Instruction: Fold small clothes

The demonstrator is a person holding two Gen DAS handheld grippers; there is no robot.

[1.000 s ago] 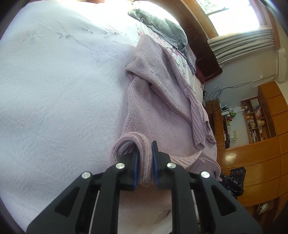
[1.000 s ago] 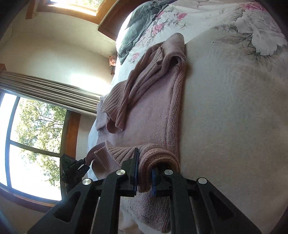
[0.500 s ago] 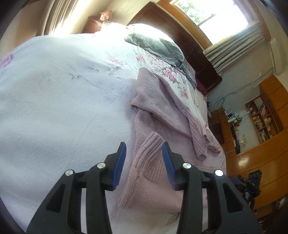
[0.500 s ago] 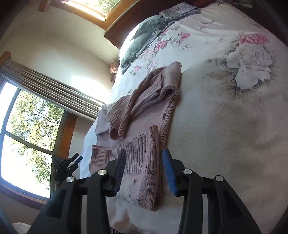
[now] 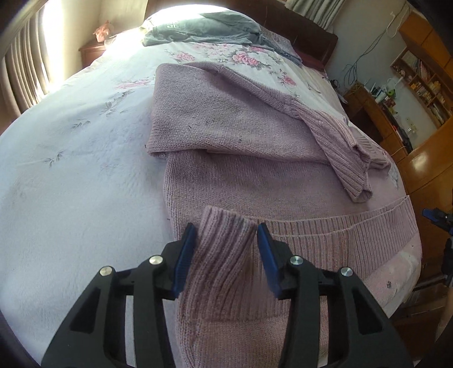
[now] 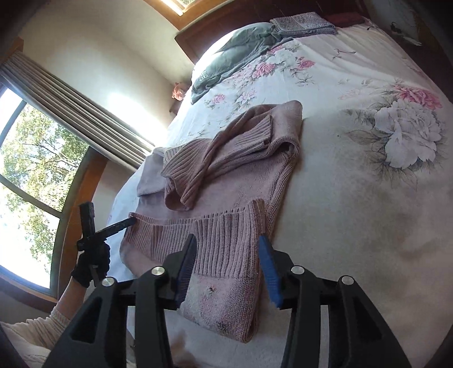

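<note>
A pale purple knit sweater point(image 5: 254, 175) lies on the bed, sleeves folded over its chest. Its ribbed hem point(image 5: 325, 235) is turned up over the body. My left gripper point(image 5: 226, 249) stands open over the hem's left corner, the knit lying loose between the blue pads. In the right wrist view the same sweater point(image 6: 235, 175) shows, and my right gripper point(image 6: 228, 260) is open above the hem's right corner point(image 6: 226, 249). The left gripper point(image 6: 104, 226) appears there at the sweater's far side, held by a gloved hand point(image 6: 90, 263).
The floral white bedspread point(image 5: 70, 169) covers the bed. A grey garment point(image 5: 198, 28) lies by the headboard, next to a folded grey cloth point(image 6: 303, 24). Wooden shelves and cabinets point(image 5: 419, 85) stand off the bed's right; a curtained window point(image 6: 36, 175) to its left.
Both grippers were shut on the hem one second ago; they have opened and let it drop folded onto the sweater's body, then drawn back a little.
</note>
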